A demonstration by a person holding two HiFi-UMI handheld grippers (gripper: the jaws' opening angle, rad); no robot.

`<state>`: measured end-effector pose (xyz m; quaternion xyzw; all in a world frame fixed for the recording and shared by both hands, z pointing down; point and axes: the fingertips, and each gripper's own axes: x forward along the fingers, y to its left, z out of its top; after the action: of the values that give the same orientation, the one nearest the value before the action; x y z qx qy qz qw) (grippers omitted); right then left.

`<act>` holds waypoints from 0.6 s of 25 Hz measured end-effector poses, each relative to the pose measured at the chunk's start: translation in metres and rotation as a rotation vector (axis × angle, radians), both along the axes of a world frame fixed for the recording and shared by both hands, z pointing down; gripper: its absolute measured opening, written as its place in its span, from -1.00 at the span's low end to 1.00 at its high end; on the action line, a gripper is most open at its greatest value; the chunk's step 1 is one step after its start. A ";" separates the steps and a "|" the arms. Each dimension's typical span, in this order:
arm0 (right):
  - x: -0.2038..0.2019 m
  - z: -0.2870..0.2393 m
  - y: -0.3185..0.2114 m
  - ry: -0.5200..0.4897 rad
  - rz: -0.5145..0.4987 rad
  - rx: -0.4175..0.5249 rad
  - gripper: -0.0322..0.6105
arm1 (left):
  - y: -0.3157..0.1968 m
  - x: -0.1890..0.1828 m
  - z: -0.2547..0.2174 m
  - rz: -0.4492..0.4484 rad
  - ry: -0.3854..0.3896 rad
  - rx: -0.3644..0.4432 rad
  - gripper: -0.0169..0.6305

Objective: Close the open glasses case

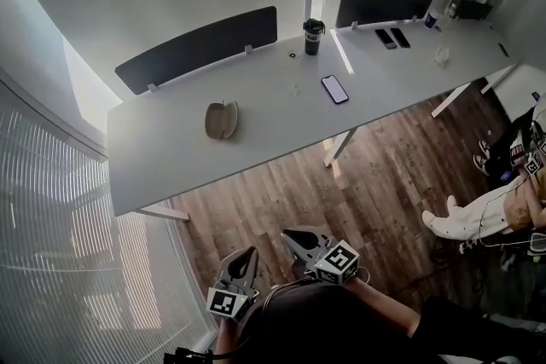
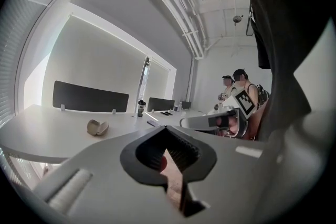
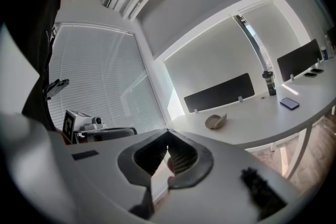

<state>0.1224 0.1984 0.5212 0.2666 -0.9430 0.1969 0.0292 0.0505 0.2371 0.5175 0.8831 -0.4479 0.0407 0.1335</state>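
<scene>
The open glasses case (image 1: 221, 119), tan and clam-shaped, lies on the long white table (image 1: 171, 158), left of its middle. It also shows far off in the left gripper view as the case (image 2: 97, 127) and in the right gripper view as the case (image 3: 216, 121). Both grippers hang low by the person's body, well short of the table. My left gripper (image 1: 247, 253) has its jaws together with nothing held. My right gripper (image 1: 292, 234) is likewise shut and empty. Each gripper appears in the other's view: the right gripper (image 2: 210, 122) and the left gripper (image 3: 100, 134).
A phone (image 1: 334, 89) and a black cup (image 1: 313, 37) sit on the table right of the case. Dark dividers (image 1: 198, 47) line its far edge. A second desk holds two phones (image 1: 392, 37). A seated person (image 1: 503, 205) is at the right; window blinds (image 1: 60, 209) at the left.
</scene>
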 end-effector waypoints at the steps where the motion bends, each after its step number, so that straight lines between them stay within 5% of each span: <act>1: 0.002 -0.001 -0.006 -0.005 -0.006 0.005 -0.89 | -0.007 0.003 -0.001 -0.002 -0.002 0.001 -0.93; 15: 0.052 0.014 -0.081 -0.019 -0.036 -0.026 -0.89 | -0.075 0.058 0.016 0.010 -0.040 0.018 -0.93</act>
<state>0.1741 0.1177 0.5351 0.2472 -0.9453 0.2111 0.0274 0.1081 0.1617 0.5332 0.8856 -0.4463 0.0549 0.1163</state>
